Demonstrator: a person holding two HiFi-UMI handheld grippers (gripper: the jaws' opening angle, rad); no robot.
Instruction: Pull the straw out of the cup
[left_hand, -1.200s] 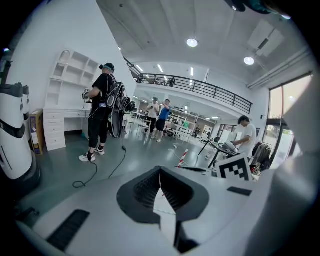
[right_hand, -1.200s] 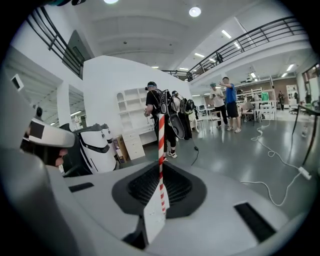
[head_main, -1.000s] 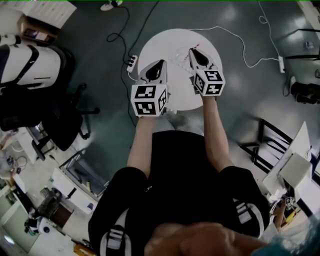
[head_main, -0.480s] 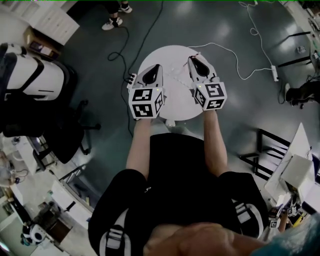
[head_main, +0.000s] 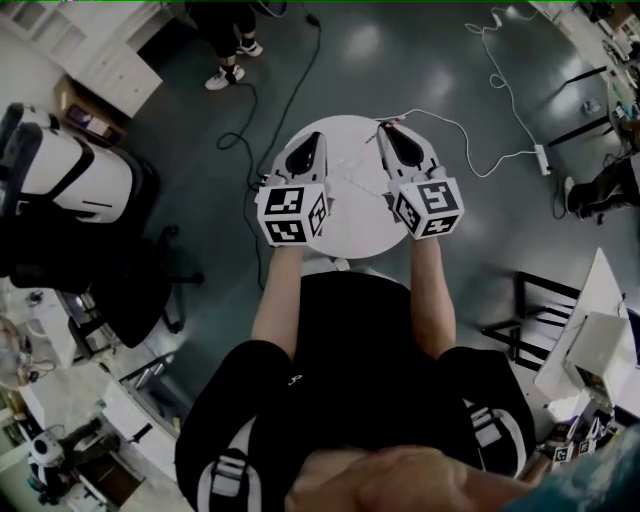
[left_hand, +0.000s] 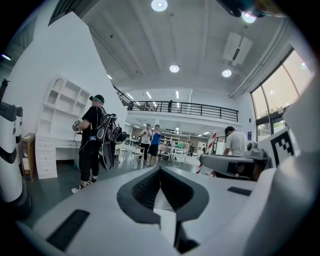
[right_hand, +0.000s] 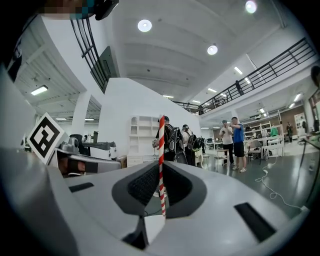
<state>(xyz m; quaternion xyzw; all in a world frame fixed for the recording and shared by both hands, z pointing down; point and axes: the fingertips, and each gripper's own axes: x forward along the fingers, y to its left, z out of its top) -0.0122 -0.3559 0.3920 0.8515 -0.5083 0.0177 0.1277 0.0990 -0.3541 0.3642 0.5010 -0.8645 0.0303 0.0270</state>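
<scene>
**Head view.** The left gripper (head_main: 316, 140) and the right gripper (head_main: 385, 131) are held side by side over the round white bench (head_main: 350, 222). Both point toward the far edge. The left gripper is over the left part of the bench top and the right gripper over the right part. A marker cube (head_main: 291, 214) sits at the near end of the left gripper, and a second marker cube (head_main: 430, 207) at the near end of the right gripper. The bench stands on a dark grey floor (head_main: 480, 90). A white cable (head_main: 470, 142) runs across the floor to the far right. A black office chair (head_main: 120, 250) stands at the left.

**Left gripper view.** The jaws of the left gripper (left_hand: 160, 172) are closed, tip against tip. Nothing is between them. A person in black clothing (left_hand: 92, 142) stands at the far left.

**Right gripper view.** The jaws of the right gripper (right_hand: 160, 172) are closed on the red-and-white striped straw (right_hand: 161, 140). The straw stands upright, clamped at the jaw tips. Its upper part projects above the jaws and its lower end lies between the dark pads.
</scene>
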